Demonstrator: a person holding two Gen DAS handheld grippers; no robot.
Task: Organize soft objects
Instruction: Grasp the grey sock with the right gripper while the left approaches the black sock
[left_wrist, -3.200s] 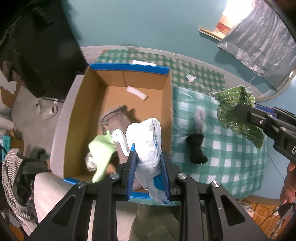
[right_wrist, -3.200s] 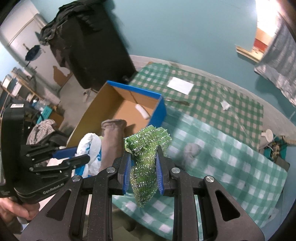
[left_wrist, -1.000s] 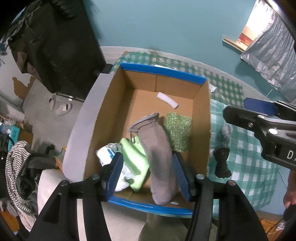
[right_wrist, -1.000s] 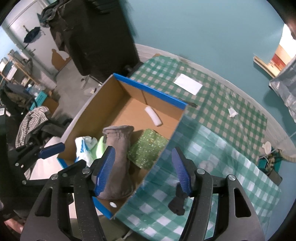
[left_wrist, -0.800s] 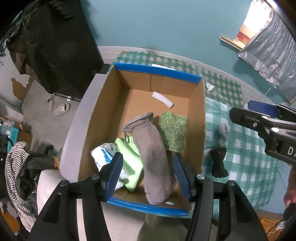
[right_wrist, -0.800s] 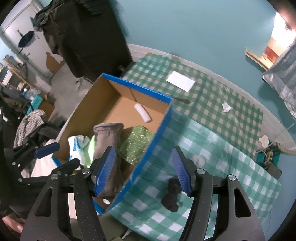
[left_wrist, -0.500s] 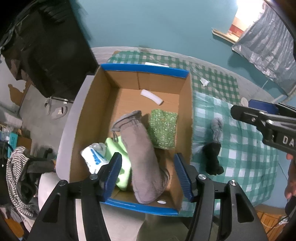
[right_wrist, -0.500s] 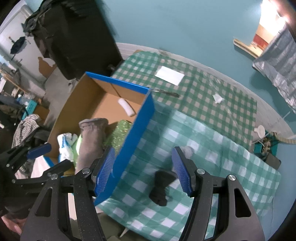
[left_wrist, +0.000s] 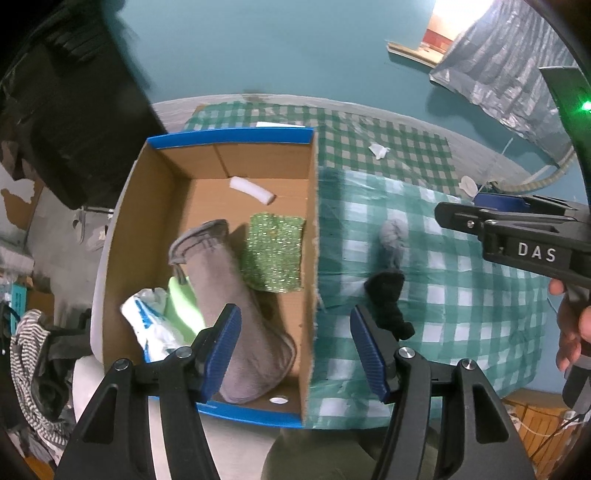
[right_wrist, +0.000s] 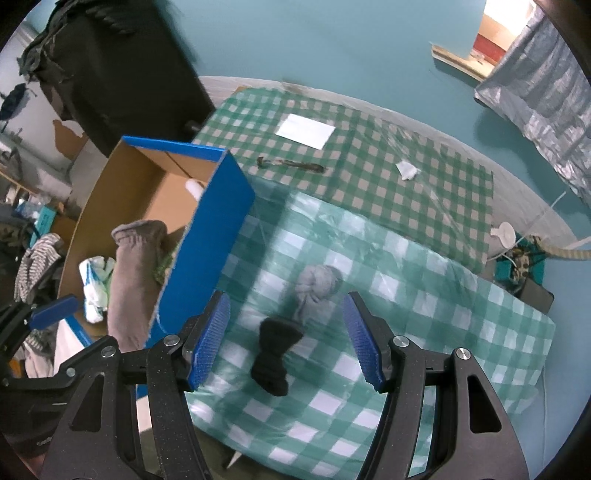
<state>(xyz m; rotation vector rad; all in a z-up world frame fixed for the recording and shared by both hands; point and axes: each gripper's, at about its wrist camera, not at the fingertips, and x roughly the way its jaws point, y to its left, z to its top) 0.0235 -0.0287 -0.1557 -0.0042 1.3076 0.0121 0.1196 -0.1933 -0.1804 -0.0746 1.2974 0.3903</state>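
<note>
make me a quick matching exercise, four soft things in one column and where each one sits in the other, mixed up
Things:
1. black sock
2. glittery green cloth
3. white and blue bag
4. white foam roll

Places:
A. in the cardboard box, by its far wall
B. on the checked tablecloth, outside the box
C. in the box, next to its right wall
D. in the box, near corner on the left

Pairs: 1-B, 2-C, 3-D, 4-A
</note>
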